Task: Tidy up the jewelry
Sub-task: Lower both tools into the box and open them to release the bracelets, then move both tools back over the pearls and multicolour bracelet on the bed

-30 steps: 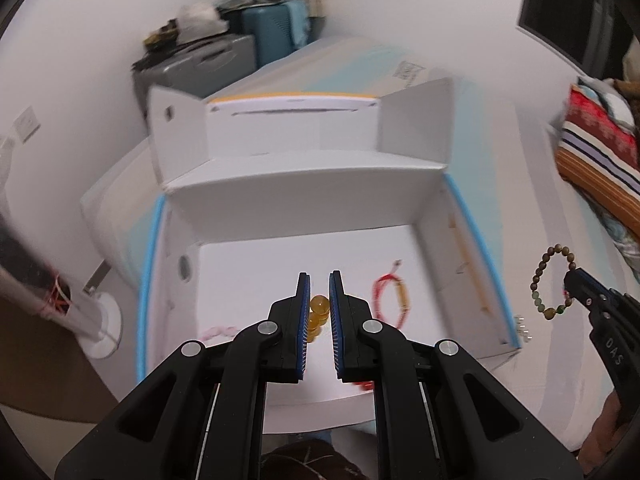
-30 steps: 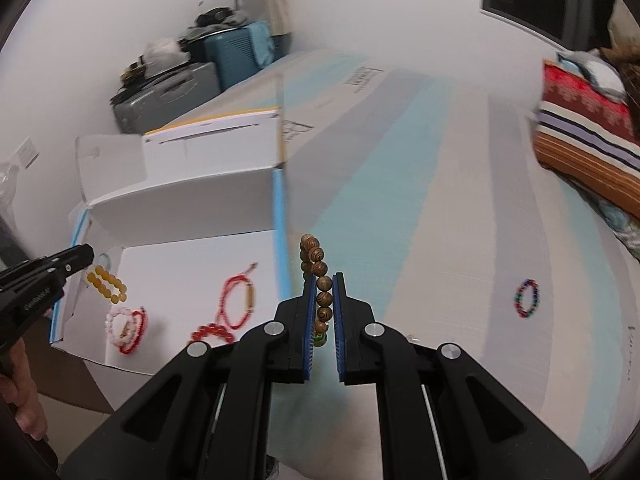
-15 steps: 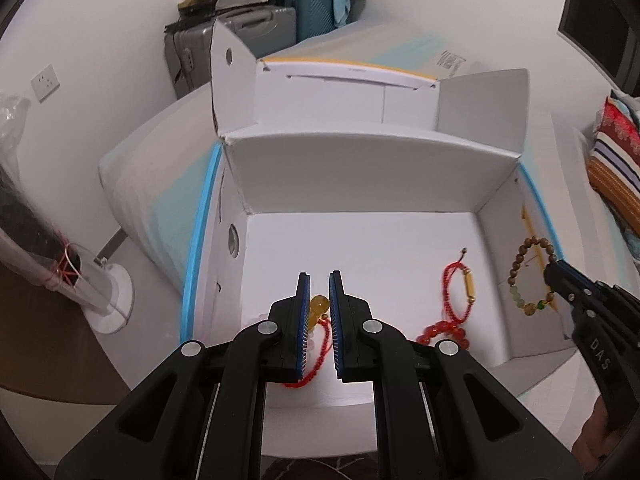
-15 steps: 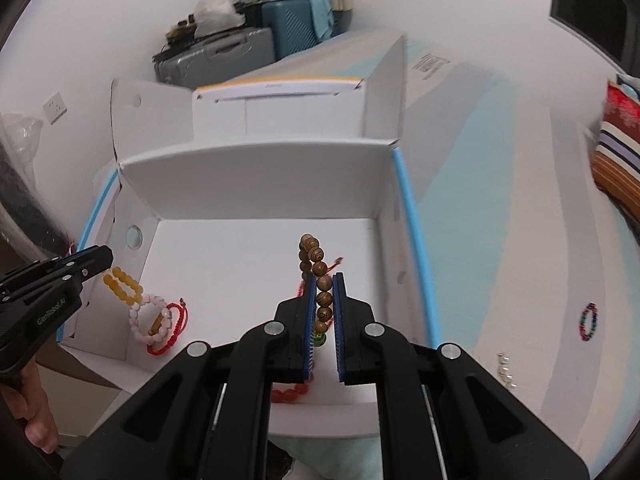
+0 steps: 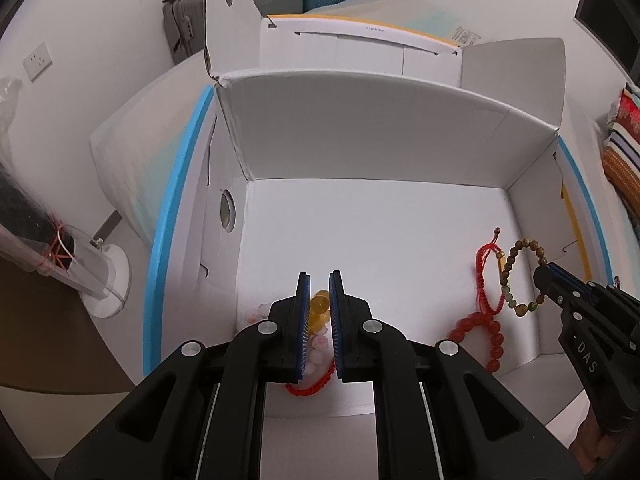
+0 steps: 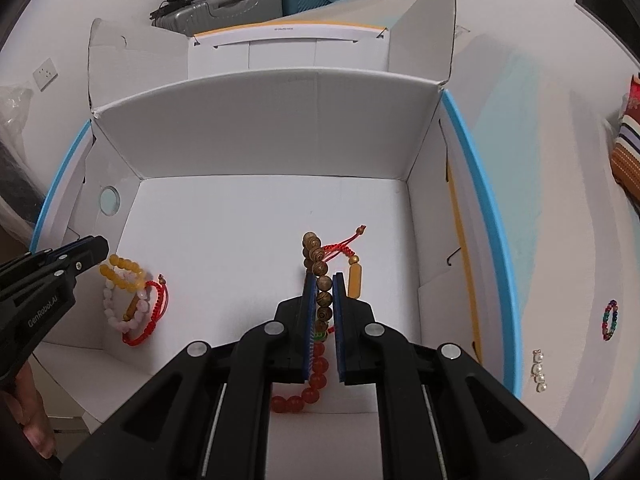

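Note:
An open white cardboard box (image 5: 380, 152) (image 6: 280, 128) stands on the bed. My left gripper (image 5: 319, 288) is shut on a yellow bead bracelet (image 5: 319, 307) (image 6: 122, 270), low over the box's left front corner, above a pink bead bracelet (image 6: 120, 312) and a red cord bracelet (image 6: 150, 316). My right gripper (image 6: 323, 284) is shut on a brown wooden bead bracelet (image 6: 320, 276) (image 5: 520, 276), held over the box floor at the right, above a red cord bracelet with an amber tube (image 6: 354, 276) and a red-orange bead bracelet (image 6: 308, 384) (image 5: 480, 332).
Outside the box on the bedsheet at the right lie a multicolour bead bracelet (image 6: 610, 319) and a short pearl piece (image 6: 538, 366). A striped cushion (image 6: 628, 148) is at the far right. Suitcases (image 6: 224, 0) stand behind the box. A white stand base (image 5: 108, 276) is on the floor at the left.
Both grippers have moved forward and down into the box with their bracelets. The right one came in from over the bed at the right.

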`<move>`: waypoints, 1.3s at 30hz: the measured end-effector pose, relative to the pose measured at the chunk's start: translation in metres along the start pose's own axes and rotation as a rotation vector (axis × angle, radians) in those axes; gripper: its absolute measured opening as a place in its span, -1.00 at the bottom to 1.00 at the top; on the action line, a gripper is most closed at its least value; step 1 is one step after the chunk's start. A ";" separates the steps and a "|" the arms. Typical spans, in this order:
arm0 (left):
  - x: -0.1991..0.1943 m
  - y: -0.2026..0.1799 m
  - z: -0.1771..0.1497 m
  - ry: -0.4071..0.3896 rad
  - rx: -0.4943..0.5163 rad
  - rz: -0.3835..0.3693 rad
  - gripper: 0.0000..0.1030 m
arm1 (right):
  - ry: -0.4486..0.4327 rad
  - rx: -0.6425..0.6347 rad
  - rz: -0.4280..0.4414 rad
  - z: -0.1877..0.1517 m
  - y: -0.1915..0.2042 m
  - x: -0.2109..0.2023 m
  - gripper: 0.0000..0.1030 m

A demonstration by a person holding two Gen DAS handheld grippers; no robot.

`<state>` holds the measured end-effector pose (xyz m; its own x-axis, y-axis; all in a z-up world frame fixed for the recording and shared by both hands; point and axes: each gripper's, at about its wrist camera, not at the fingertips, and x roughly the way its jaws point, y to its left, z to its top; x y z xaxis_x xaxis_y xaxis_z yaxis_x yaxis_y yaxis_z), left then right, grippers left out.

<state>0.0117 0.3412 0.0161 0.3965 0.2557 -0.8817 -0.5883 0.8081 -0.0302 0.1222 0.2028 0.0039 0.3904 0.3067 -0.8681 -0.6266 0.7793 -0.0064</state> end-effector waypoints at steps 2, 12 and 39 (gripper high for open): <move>0.001 0.001 0.000 0.001 0.000 0.001 -0.82 | 0.005 -0.002 -0.001 -0.001 0.001 0.002 -0.86; 0.000 0.001 0.000 -0.002 -0.001 0.028 -0.71 | 0.021 -0.001 0.015 -0.004 0.007 0.006 -0.49; -0.066 -0.097 -0.007 -0.184 0.116 -0.035 0.89 | -0.178 0.144 -0.064 -0.021 -0.096 -0.089 0.83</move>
<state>0.0374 0.2419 0.0741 0.5434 0.3099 -0.7802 -0.4907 0.8713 0.0043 0.1335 0.0895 0.0713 0.5472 0.3360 -0.7666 -0.4988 0.8664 0.0237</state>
